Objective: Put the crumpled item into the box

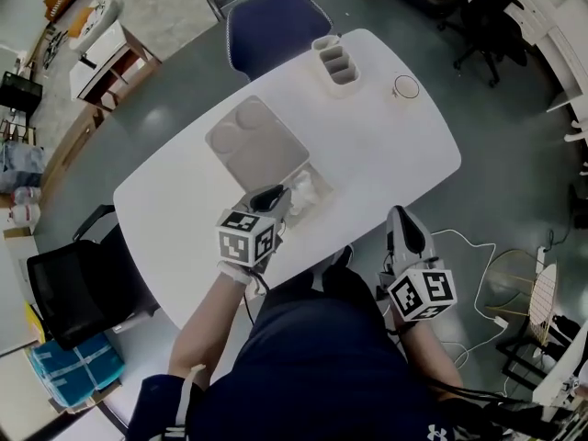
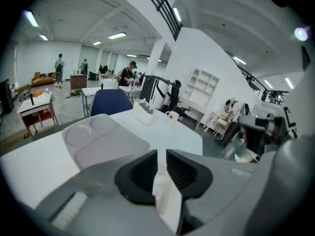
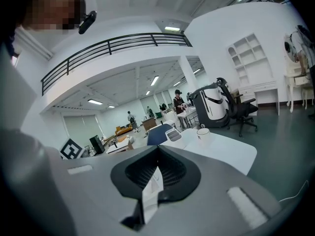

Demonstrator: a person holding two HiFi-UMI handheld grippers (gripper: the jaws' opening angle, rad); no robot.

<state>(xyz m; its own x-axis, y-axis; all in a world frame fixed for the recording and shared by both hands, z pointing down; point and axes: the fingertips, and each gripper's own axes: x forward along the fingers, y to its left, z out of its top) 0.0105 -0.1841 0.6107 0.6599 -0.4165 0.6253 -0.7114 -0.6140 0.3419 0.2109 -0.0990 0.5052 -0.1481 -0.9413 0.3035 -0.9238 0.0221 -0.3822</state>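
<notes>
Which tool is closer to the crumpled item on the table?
Left. The left tool sits right beside the crumpled item, on its left. The right tool is off by the near edge of the table, clearly apart from it.

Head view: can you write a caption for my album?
Left gripper beside the crumpled item and shallow grey box on a white table.

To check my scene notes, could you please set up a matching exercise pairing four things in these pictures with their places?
Things:
1. crumpled item
2. grey box
3. white organizer
4. blue chair

Places:
A. on the floor beyond the table
B. just beside the left claw
C. flat on the table's middle
D. on the table, near its far edge

Pairs: 1-B, 2-C, 3-D, 4-A
</notes>
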